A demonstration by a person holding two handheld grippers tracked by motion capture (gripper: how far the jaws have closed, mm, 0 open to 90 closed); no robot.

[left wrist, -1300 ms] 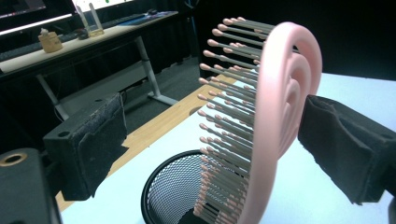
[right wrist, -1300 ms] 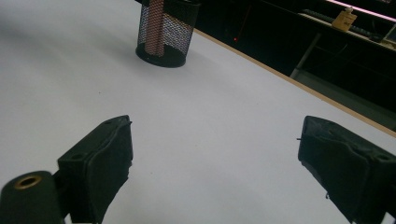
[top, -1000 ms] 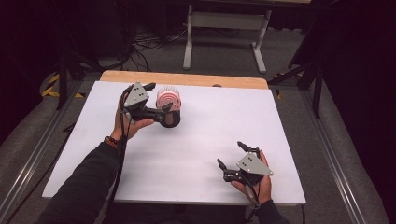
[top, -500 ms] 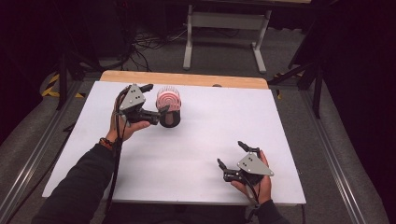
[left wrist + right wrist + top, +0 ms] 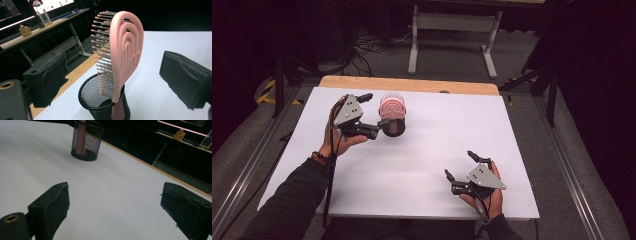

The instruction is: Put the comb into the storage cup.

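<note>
Near the far left of the white table (image 5: 422, 165) stands a black mesh cup (image 5: 394, 127), and in it a pink hairbrush (image 5: 391, 106) rests upright with its handle down inside and its head rising clear above the rim. From the left gripper view the brush (image 5: 126, 53) shows a looped, ribbed back of concentric arches and rows of thin pink bristles with rounded tips pointing off to one side; the handle can be made out through the mesh of the cup (image 5: 103, 105), leaning against its wall. That lean likely explains why the brush stands as it does: the cup props it, so nothing needs to hold it. The left gripper (image 5: 373, 112) sits just beside the cup, its jaws spread wide on either side of the brush head and touching neither brush nor cup, a stance that suits either closing on the brush or having just let it go; which of the two cannot be told. The right gripper (image 5: 459, 165) rests well apart near the front right edge of the table, jaws also spread wide and empty, seemingly idle while the left hand works. Its own view looks across bare table toward the cup (image 5: 86, 141) in the distance. Beyond the table lie a wooden edge (image 5: 409, 83), dark floor and a metal stand (image 5: 454, 35).
</note>
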